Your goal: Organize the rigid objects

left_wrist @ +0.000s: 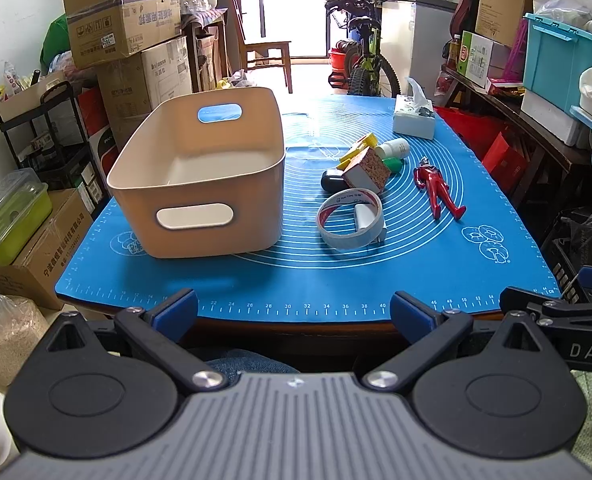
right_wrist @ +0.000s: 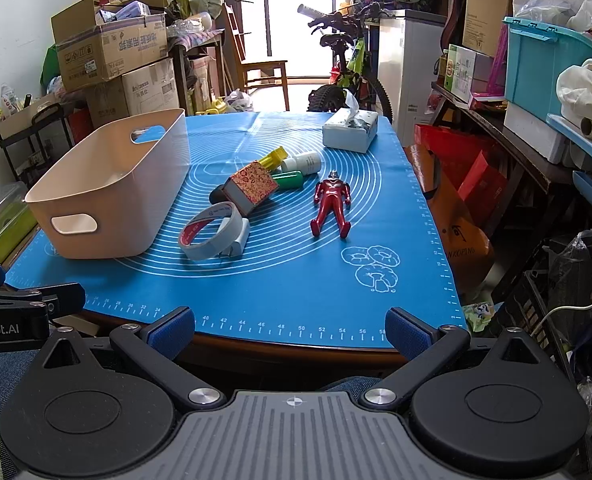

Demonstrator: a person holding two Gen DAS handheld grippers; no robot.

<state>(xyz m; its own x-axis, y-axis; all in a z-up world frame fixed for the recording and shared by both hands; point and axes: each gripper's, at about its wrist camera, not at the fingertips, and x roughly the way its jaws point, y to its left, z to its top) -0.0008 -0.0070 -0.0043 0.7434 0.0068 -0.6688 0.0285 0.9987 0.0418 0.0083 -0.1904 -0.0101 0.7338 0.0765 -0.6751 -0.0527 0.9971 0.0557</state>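
Bin (left_wrist: 200, 184), beige plastic w/ cut-out handles, stands upright and empty on the left part of the blue mat (left_wrist: 296, 280); everything else sits right of the bin.

Just right of the bin's near corner: a tape roll (left_wrist: 349, 218), tilted, leaning on a small white plug-like piece (right_wrist: 238, 236) that touches it. Behind the tape, still right of the bin: a patterned box (left_wrist: 367, 170) on its side, touching a black rounded thing (left_wrist: 333, 181) on the side nearer the bin. Past the box, a tight cluster: a yellow piece (left_wrist: 361, 148), a white bottle (left_wrist: 393, 148) lying down, a green piece (left_wrist: 391, 166). Can't tell exactly which of those touch.

Further right of the bin, apart from the cluster: a red toy figure (right_wrist: 329, 206), flat on its back, head pointing away, feet toward the near mat edge. At the far right corner of the mat, well apart from the bin: a tissue box (right_wrist: 349, 132), tissue sticking up.

Left gripper (left_wrist: 294, 306): blue-padded fingers spread wide, nothing between them, over the near mat edge in front of the bin. Right gripper (right_wrist: 290, 326): fingers likewise wide apart, holding nothing, at the near edge, well right of the bin. Both clear of all objects.

Beyond the bin: stacked cardboard boxes (left_wrist: 124, 20), a wooden chair (left_wrist: 266, 56), a bicycle (left_wrist: 361, 60).
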